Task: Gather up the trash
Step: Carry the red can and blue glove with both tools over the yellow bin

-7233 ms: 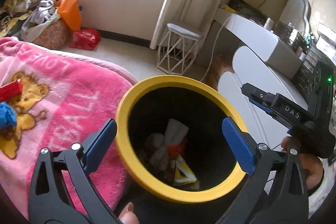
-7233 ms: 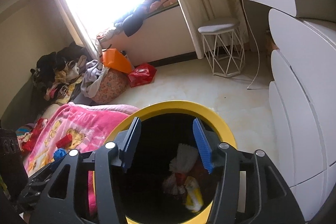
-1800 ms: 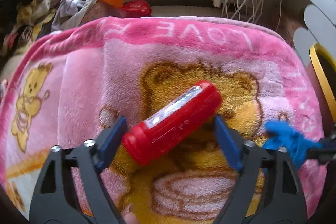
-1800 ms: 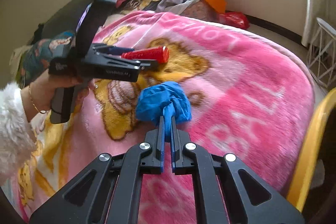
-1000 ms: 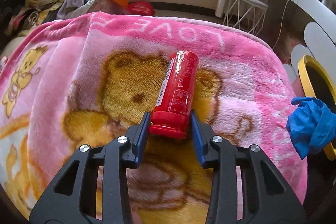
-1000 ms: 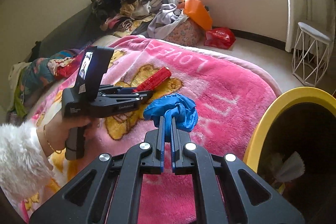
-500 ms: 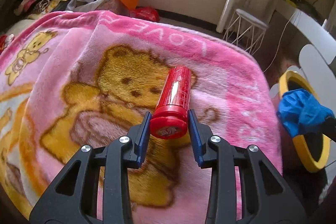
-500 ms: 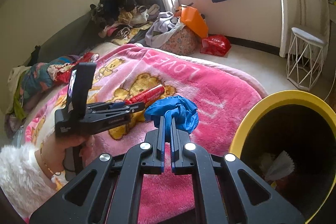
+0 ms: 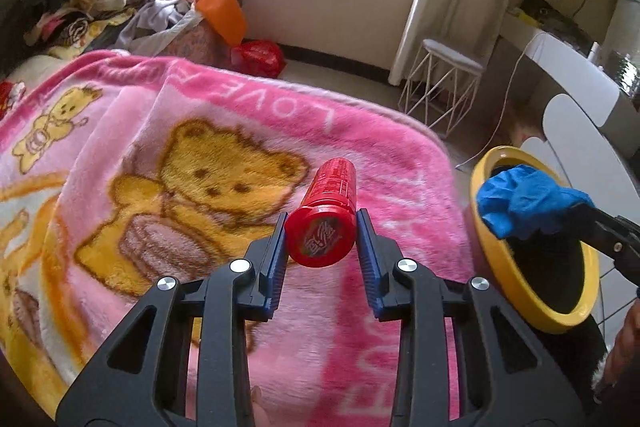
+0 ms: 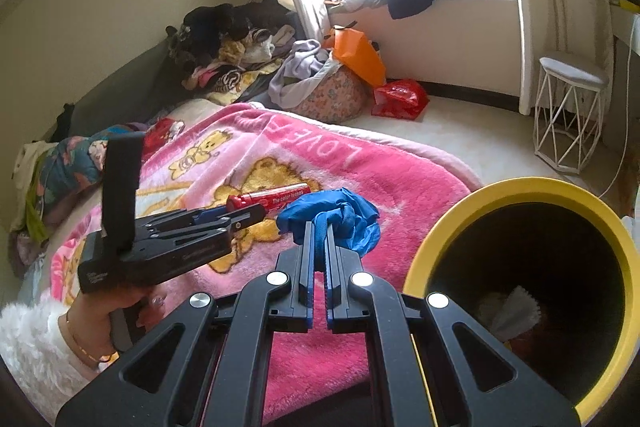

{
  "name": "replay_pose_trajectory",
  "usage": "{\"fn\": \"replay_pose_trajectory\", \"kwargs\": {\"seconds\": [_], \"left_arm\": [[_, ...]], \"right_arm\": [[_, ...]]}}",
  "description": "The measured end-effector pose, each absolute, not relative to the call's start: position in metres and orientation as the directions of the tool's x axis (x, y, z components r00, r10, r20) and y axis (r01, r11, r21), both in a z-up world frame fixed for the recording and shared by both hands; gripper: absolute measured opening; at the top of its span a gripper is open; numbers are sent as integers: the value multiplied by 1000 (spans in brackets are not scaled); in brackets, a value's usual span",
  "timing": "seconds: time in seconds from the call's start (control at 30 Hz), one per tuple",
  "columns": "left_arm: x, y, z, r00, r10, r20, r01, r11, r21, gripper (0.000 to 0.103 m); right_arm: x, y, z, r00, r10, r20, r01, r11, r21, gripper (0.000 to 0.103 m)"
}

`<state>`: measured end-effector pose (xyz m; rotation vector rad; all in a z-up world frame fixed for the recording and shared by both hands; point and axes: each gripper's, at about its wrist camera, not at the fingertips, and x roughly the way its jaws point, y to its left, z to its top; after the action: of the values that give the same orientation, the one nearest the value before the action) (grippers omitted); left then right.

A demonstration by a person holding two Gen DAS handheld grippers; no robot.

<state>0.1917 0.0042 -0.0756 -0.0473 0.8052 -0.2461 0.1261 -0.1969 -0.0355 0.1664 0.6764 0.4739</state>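
left wrist view shows our left gripper clamped on only the near cap end of the red tube above the pink blanket, so we risk it pivoting loose before the yellow-rimmed bin at right, where our right gripper pinches the blue glove.

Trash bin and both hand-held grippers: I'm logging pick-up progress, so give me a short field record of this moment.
left hand-held gripper: shut on red tube, lifted above pink blanket
right hand-held gripper: shut on blue glove
trash bin: yellow-rimmed, beside the bed, white paper inside
glove position: near the bin rim, not yet dropped
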Motion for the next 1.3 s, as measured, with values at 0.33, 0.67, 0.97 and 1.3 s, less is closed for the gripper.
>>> {"fn": "replay_pose_trajectory", "kwargs": {"seconds": [0.33, 0.67, 0.97, 1.3], "left_arm": [[178, -27, -54, 684, -284, -672, 257, 956, -142, 25], [169, -60, -38, 684, -338, -646, 326, 934, -144, 25], [159, -91, -32, 666, -393, -634, 393, 907, -149, 25], [148, -121, -31, 641, -443, -626, 455, 877, -155, 25]], "right_arm": [[114, -229, -25, 718, 446, -534, -320, 893, 316, 4], [105, -264, -18, 753, 410, -514, -263, 904, 337, 4], [99, -289, -14, 786, 356, -506, -205, 922, 330, 4], [95, -316, -16, 813, 295, -502, -139, 936, 323, 4]]}}
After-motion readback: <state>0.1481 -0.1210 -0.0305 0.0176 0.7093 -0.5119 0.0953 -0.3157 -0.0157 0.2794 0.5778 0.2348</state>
